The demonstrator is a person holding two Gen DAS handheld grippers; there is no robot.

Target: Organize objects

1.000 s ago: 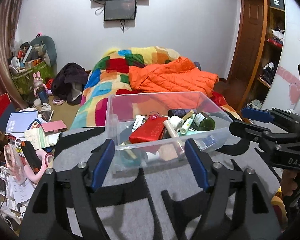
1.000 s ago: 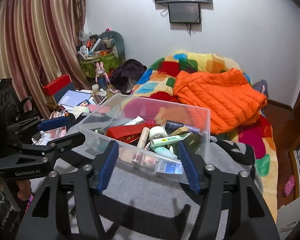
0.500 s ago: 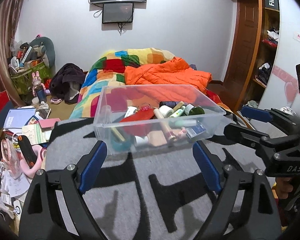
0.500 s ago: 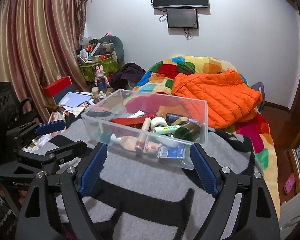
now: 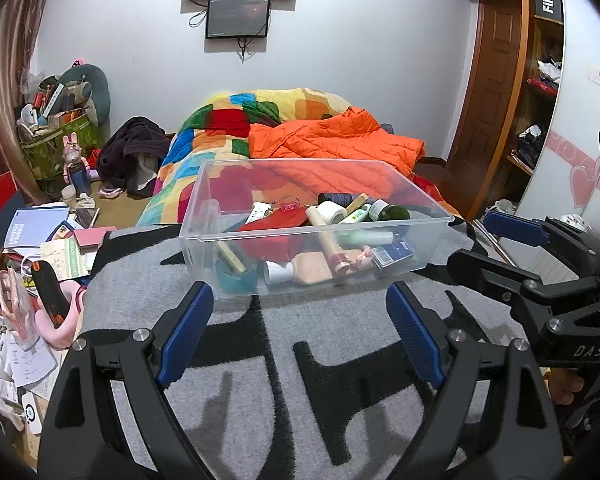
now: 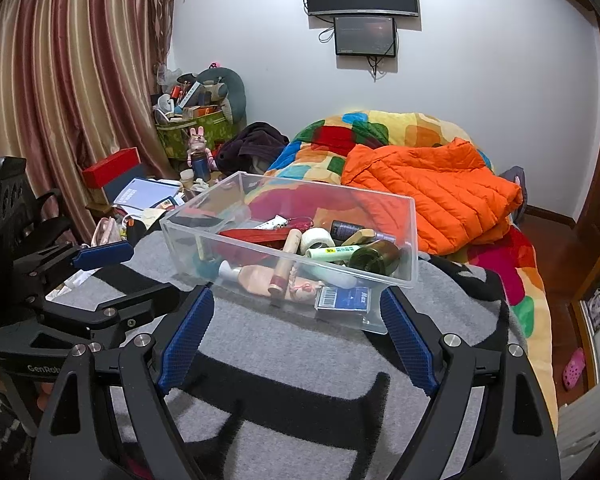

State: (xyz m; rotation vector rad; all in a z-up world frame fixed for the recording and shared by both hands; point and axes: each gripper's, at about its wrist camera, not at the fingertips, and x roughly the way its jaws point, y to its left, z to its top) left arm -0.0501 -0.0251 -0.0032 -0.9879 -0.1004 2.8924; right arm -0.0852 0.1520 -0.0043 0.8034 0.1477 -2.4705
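Observation:
A clear plastic bin (image 5: 204, 236) (image 6: 414, 240) sits on a grey and black blanket (image 5: 320, 360) (image 6: 300, 360). It holds several small items: a red pouch (image 5: 276, 226), a white tape roll (image 6: 317, 239), a dark green bottle (image 6: 374, 256), a blue card box (image 6: 342, 298) and tubes. My left gripper (image 5: 300, 336) is open and empty, just short of the bin's near wall. My right gripper (image 6: 296, 336) is open and empty, near the bin's corner. Each gripper shows at the side of the other's view.
An orange jacket (image 5: 332, 140) lies on a multicoloured quilt (image 5: 228, 120) behind the bin. Books, papers and a pink object (image 5: 32, 312) clutter the left side. A green basket of clutter (image 6: 196, 128) stands by the curtain. Wooden shelves (image 5: 540, 80) stand at the right.
Both grippers have pulled back from the bin and opened wider. The bin now sits free on the blanket, farther from the fingers.

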